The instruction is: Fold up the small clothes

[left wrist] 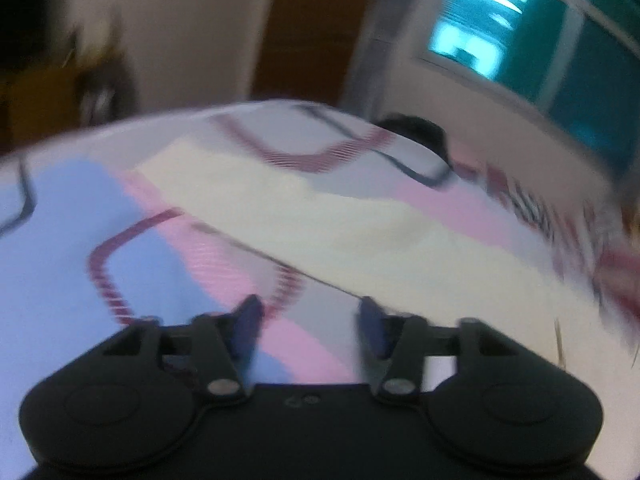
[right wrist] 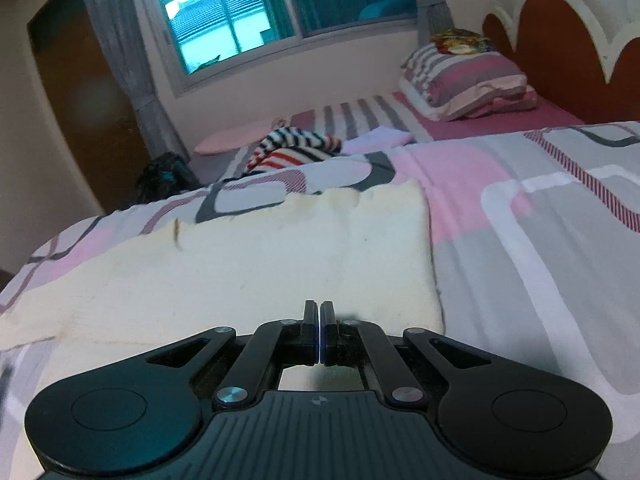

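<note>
A cream-coloured small garment [right wrist: 248, 256] lies flat on the patterned bedspread [right wrist: 540, 240]. My right gripper [right wrist: 319, 312] is shut, its fingertips at the garment's near edge; I cannot tell whether cloth is pinched between them. In the blurred left wrist view the same cream garment [left wrist: 320, 216] lies ahead and to the right. My left gripper [left wrist: 310, 312] is open and empty, low over the bedspread [left wrist: 60, 240] just short of the garment.
A striped piece of clothing [right wrist: 296, 150] and a folded white cloth [right wrist: 380, 136] lie further back on the bed. A striped pillow [right wrist: 468, 80] rests by the headboard [right wrist: 560, 48]. A window [right wrist: 224, 20], a dark bag [right wrist: 164, 178] and a wooden door [left wrist: 316, 28] stand beyond.
</note>
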